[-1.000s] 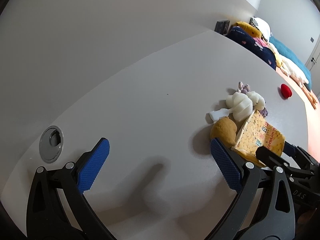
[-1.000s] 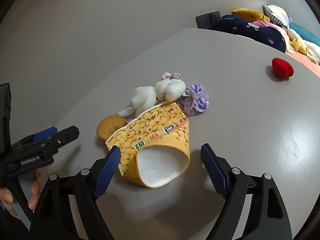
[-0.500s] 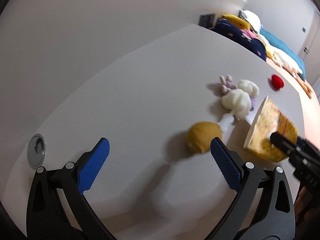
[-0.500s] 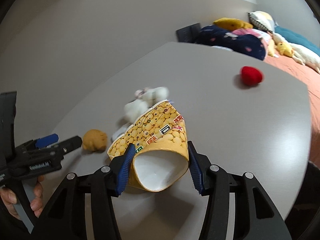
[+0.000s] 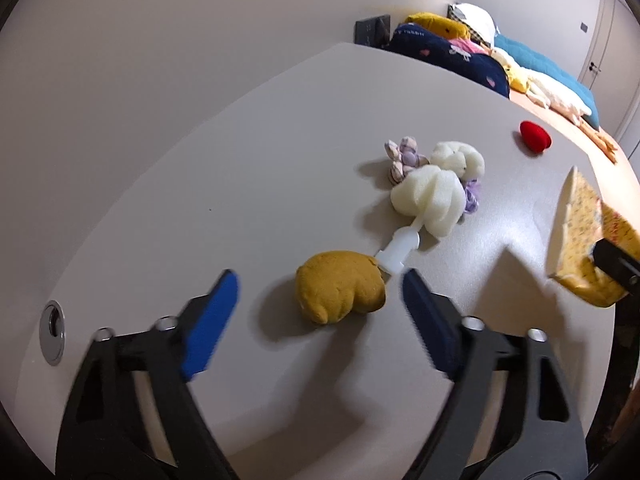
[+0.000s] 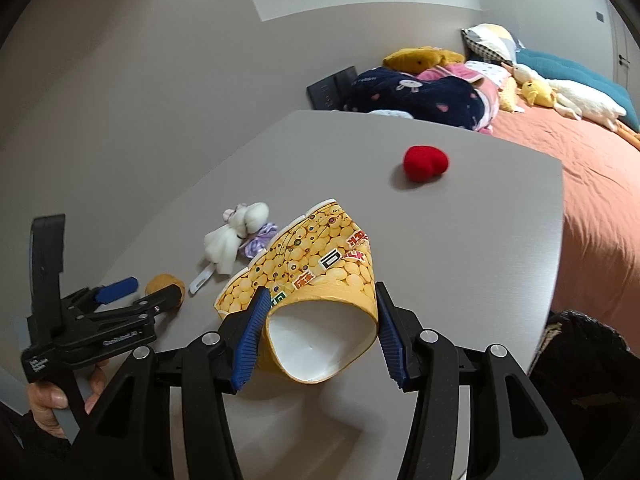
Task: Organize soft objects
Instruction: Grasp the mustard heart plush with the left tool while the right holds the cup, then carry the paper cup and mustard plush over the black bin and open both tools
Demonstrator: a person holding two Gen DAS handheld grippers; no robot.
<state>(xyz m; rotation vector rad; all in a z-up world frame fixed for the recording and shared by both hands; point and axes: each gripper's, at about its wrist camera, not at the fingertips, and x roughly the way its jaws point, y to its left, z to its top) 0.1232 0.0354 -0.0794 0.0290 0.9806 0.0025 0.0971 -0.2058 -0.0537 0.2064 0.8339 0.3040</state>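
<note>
Left tongs (image 5: 316, 292): jaws apart, straddling the mustard-yellow plush lump (image 5: 340, 286) on the grey desk (image 5: 224, 184); close gently, since the plush should compress. Just beyond lies a white ribbed foam sponge (image 5: 430, 200). Right tongs (image 6: 318, 330): clamped on the yellow corn-print paper tub (image 6: 316, 276), lifted near right; avoid crushing its thin wall

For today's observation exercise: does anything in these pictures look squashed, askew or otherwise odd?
Yes. The yellow paper bucket lies tilted in the right claw, squeezed so its open mouth is flattened out of round. The soft toys on the table look undamaged.
</note>
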